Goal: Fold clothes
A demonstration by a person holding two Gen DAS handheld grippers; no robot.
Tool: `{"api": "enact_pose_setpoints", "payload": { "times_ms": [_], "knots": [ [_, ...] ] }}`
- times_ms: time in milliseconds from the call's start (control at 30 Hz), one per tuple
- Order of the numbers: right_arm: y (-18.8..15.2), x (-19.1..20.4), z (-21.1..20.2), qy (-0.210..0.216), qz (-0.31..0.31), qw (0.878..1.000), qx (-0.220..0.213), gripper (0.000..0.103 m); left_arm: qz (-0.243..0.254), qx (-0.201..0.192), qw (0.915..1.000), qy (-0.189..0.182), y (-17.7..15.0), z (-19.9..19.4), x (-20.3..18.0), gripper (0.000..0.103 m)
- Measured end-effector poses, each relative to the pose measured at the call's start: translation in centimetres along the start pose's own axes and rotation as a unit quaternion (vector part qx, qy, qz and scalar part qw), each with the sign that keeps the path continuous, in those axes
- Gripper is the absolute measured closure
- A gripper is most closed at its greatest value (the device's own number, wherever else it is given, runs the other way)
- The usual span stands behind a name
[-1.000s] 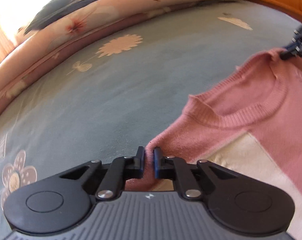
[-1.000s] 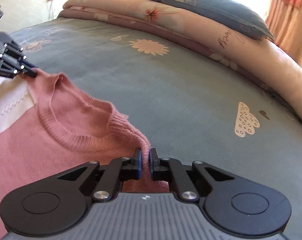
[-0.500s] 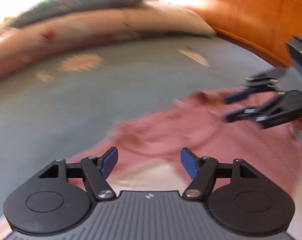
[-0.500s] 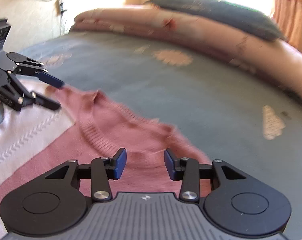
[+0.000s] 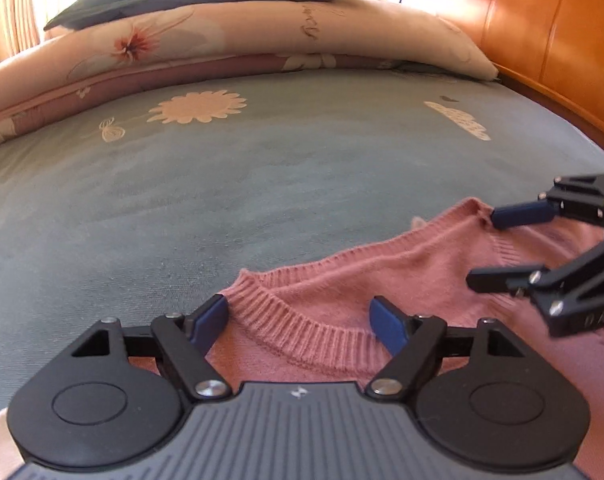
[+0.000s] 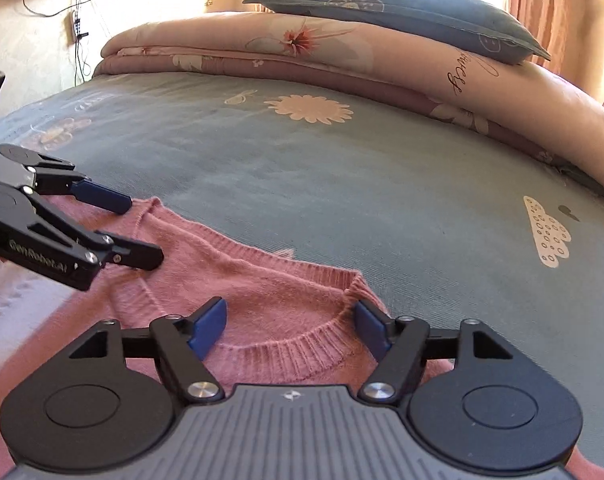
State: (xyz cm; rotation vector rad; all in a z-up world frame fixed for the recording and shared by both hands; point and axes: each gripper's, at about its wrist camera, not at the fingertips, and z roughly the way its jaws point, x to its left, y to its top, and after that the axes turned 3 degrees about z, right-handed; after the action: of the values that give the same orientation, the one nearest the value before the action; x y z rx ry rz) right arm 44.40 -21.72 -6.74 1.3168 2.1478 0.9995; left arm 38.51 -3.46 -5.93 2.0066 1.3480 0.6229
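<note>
A wide grey-blue bedsheet with pale flower prints point(image 5: 190, 208) stretches smooth and bare toward a folded peach floral quilt point(image 6: 342, 52) under a dark grey pillow point(image 6: 402, 12); an orange wooden headboard point(image 5: 542, 28) borders one side. The pink knitted sweater with a ribbed round collar point(image 5: 342, 280) lies flat at the near edge. The left gripper point(image 5: 298, 320) and right gripper point(image 6: 288, 328) have just been opening; both stand wide over the collar, gripping nothing.

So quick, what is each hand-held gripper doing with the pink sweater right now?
Left hand-held gripper: open, just opened, holding nothing; pink sweater lies beneath.
Right hand-held gripper: open, just opened, holding nothing.
</note>
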Motion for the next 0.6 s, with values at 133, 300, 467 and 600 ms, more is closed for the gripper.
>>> {"api": "enact_pose_setpoints", "payload": {
  "times_ms": [133,300,467,600],
  "knots": [
    [-0.4,-0.1,-4.4,-0.007,0.017,1.000,-0.012,0.009,-0.017,-0.013,0.9993,-0.032,-1.1,-4.0,-0.1,0.018],
    [-3.1,-1.3,-6.6,0.000,0.094,0.996,0.007,0.008,-0.054,0.007,0.9961,-0.069,-3.0,-4.1,-0.1,0.018],
    [-5.0,-3.0,-4.3,-0.064,0.116,0.991,0.007,0.005,-0.041,0.006,0.9991,0.008,-3.6,-1.8,0.7,0.018],
    [-4.3,-4.1,-3.1,-0.097,0.124,0.988,-0.004,0.000,-0.095,-0.001,0.9951,0.026,-2.8,-1.7,2.0,0.018]
  ]
}}
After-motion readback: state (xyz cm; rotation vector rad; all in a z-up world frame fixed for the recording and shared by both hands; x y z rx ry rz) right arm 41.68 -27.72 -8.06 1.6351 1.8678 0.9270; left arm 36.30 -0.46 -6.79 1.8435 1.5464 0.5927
